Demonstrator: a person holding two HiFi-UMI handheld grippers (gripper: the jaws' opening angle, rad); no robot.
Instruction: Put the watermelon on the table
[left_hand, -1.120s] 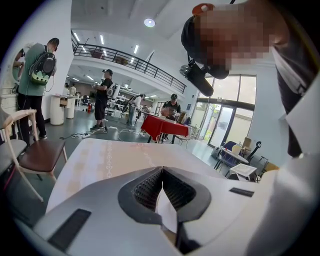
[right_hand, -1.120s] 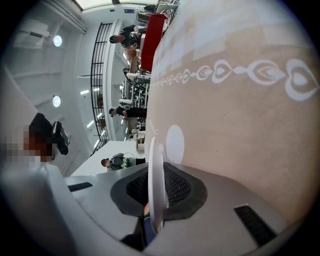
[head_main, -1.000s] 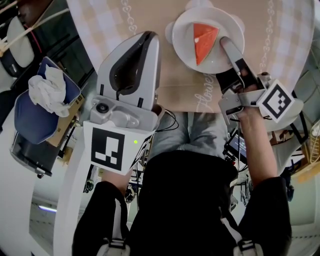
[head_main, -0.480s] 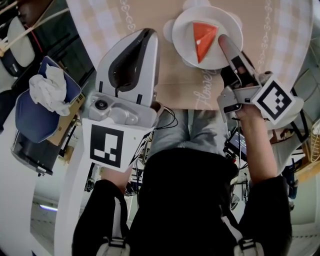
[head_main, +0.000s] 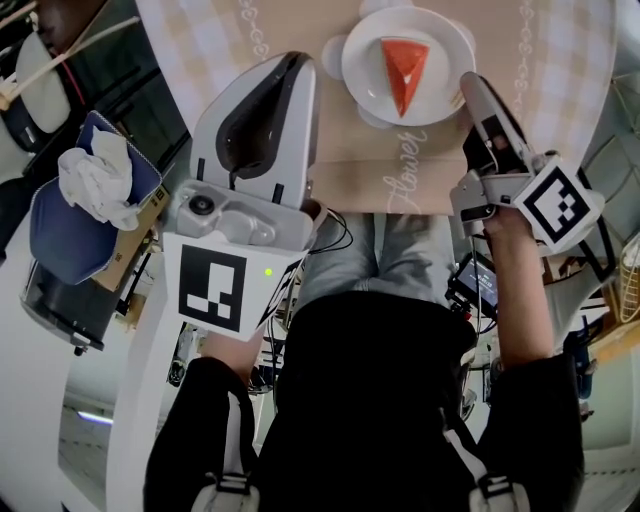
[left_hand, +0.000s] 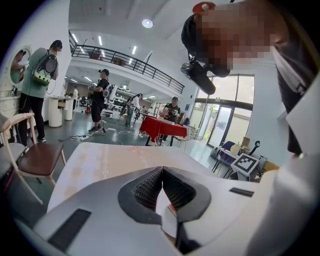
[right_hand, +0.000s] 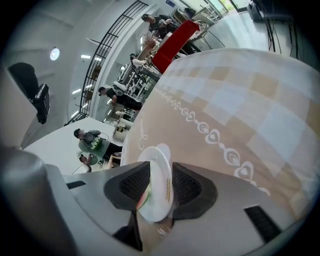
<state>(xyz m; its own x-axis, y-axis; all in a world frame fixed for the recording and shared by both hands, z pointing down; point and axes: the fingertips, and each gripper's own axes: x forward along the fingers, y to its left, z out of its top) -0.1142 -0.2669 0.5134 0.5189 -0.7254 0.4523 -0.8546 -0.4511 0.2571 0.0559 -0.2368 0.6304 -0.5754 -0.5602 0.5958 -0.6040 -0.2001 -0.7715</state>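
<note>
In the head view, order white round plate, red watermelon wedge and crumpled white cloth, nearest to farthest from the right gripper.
Right gripper, its jaws just opened, nothing between them:
1. White round plate: rim beside its tips.
2. Red watermelon wedge: on the plate, further left.
3. Crumpled white cloth: far left, on a blue bag.

Right gripper view: watermelon (right_hand: 143, 196) mostly hidden behind jaw; plate (right_hand: 159, 184) partly hidden.

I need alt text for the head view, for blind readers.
A watermelon slice lies on a white plate on the table. The right gripper, beside it, has just been opening its empty jaws; the left gripper hovers nearby.
</note>
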